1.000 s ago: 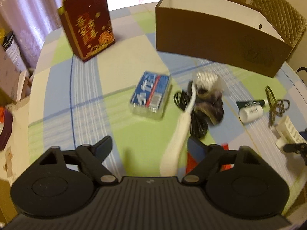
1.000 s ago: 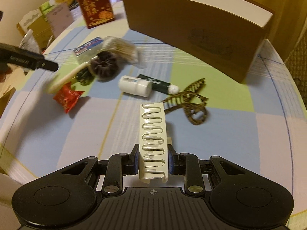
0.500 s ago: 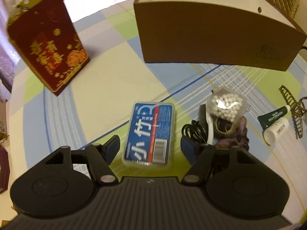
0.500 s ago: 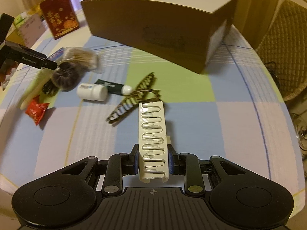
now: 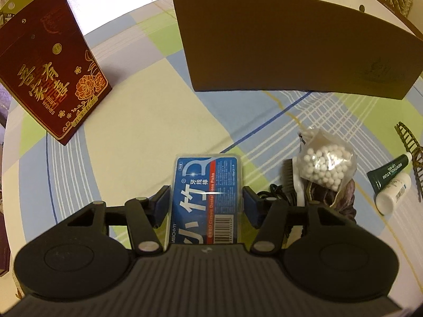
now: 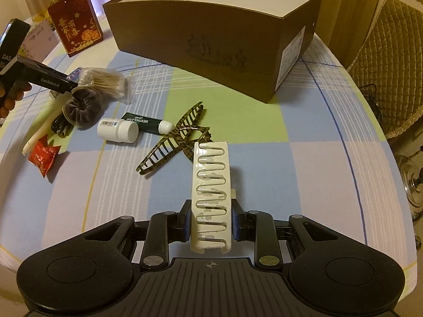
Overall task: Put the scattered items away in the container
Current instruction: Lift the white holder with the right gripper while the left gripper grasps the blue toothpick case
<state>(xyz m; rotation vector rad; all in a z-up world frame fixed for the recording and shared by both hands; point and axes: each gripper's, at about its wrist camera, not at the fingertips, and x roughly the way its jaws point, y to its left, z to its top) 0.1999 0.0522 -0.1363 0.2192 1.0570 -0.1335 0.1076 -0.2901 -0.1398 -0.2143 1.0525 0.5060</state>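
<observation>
My left gripper (image 5: pixel 206 204) sits low over the table. Its blue pads press both long sides of a blue floss pick box (image 5: pixel 208 185) that lies flat. In the right wrist view that gripper's black body (image 6: pixel 50 80) reaches in from the left, held by a hand (image 6: pixel 10 97). My right gripper (image 6: pixel 211 220) is shut on a white comb-toothed hair clip (image 6: pixel 211 185), held above the cloth and pointing away from me. The open brown container (image 6: pixel 211 45) (image 5: pixel 290 52) stands behind both.
Loose on the checked cloth lie a bag of cotton swabs (image 6: pixel 105 82), a purple scrunchie (image 6: pixel 83 108), a white bottle (image 6: pixel 117 130), a green tube (image 6: pixel 146 124), a tortoiseshell claw clip (image 6: pixel 174 142), a red packet (image 6: pixel 43 155) and a white brush handle (image 6: pixel 39 134). A red gift bag (image 5: pixel 50 79) stands far left.
My left gripper moved forward over the floss pick box and its fingers narrowed onto its sides. My right gripper lifted and swung right toward the container, still holding the white clip.
</observation>
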